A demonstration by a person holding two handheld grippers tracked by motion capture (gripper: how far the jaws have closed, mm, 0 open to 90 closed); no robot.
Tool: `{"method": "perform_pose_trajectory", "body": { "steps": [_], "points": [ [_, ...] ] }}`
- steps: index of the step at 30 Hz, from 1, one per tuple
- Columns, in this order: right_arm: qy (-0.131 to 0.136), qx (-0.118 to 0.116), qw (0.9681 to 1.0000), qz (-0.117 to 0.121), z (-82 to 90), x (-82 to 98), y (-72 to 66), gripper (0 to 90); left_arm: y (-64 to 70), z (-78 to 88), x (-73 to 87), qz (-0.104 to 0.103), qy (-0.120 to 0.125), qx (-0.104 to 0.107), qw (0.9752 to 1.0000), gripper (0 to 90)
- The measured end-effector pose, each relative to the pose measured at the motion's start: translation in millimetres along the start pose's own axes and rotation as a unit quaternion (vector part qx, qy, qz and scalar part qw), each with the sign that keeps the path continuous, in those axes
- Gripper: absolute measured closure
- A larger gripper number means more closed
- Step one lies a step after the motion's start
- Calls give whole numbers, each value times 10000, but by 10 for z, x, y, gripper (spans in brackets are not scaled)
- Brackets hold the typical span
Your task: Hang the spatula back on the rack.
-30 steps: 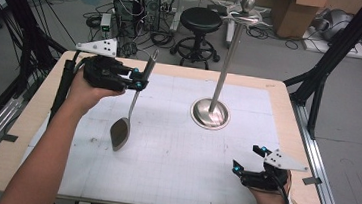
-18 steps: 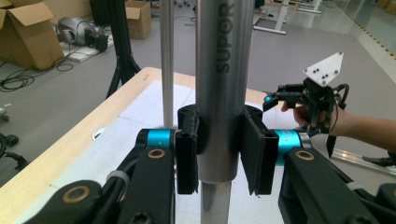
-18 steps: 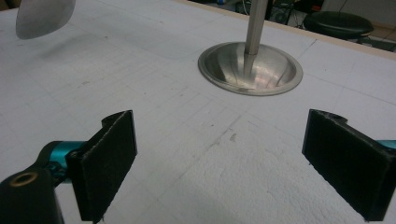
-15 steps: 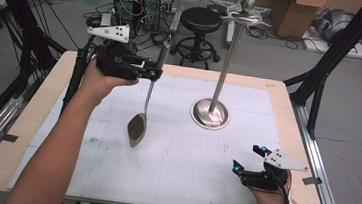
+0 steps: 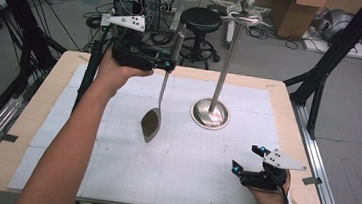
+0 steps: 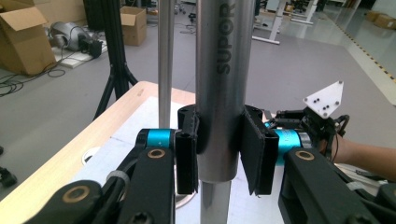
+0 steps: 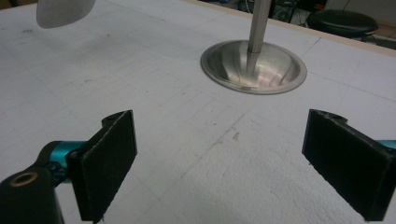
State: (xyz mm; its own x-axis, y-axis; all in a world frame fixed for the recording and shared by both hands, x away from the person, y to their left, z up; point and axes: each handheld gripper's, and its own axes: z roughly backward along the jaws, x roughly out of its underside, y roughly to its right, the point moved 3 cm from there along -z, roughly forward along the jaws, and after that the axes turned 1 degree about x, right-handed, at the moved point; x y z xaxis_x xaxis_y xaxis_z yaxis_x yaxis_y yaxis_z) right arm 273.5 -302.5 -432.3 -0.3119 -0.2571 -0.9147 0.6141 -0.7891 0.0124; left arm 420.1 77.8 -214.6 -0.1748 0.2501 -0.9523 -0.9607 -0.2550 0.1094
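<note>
Presently the left gripper [image 5: 170,63] is raised above the far left part of the table [image 5: 32,118], its jaws clamped on the handle of a long steel ladle [image 5: 159,100]. In the left gripper view the handle [image 6: 219,93] stands upright between the two black pads [image 6: 254,149], both pressed against it, with the lettering "SUPOR" readable on the metal. The ladle hangs straight down from the jaws; its bowl [image 5: 150,124] is clear of the white gridded mat [image 5: 126,177] and casts no contact with it that I can confirm.

A steel stand [image 5: 223,61] rises near the centre-right of the mat from a round dished base [image 5: 210,113], topped by a ball and short cross arms. The ladle is just to the left of it, apart from the pole.

The right gripper [image 5: 246,161] rests low at the near right corner of the mat, jaws spread wide with nothing between them; its own view shows the two pads [image 7: 109,163] well apart over bare mat, the stand's base [image 7: 254,65] ahead.
</note>
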Motion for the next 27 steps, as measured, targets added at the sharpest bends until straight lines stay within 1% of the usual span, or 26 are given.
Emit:
{"method": "perform_pose_trajectory", "body": {
  "steps": [2,5,7,9,12,13,14,16,19,20,22,27],
  "points": [
    [19,13,10000,-23,14,3,3,86,-4,-34,-49,3,33,33,10000,690],
    [19,31,10000,-56,40,11,8,86,-11,-85,-130,-49,50,80,9999,690],
    [31,42,10000,-28,47,18,16,86,-17,-121,-191,-108,-3,110,9999,690],
    [17,49,10000,-63,57,24,16,86,-18,-170,-254,-134,-18,154,9998,690],
    [36,64,10000,-57,71,27,23,86,-23,-264,-337,-162,-30,215,9996,690],
    [21,70,9999,-92,78,30,19,86,-34,-292,-360,-163,-45,206,9996,690],
    [34,74,9999,-71,81,32,24,86,-43,-321,-382,-157,-51,207,9996,690],
    [37,85,9999,-72,94,41,24,86,-76,-382,-441,-180,-125,142,9997,690],
    [35,90,9999,-90,104,42,24,86,-85,-418,-466,-179,-156,133,9996,690],
    [52,88,9999,-71,102,43,35,86,-93,-457,-475,-168,-216,136,9995,690],
    [60,85,9999,-83,92,44,37,87,-101,-477,-477,-172,-264,131,9994,690],
    [16,60,9999,-90,81,41,23,86,-151,-592,-480,-161,-419,71,9990,690]
  ]
}}
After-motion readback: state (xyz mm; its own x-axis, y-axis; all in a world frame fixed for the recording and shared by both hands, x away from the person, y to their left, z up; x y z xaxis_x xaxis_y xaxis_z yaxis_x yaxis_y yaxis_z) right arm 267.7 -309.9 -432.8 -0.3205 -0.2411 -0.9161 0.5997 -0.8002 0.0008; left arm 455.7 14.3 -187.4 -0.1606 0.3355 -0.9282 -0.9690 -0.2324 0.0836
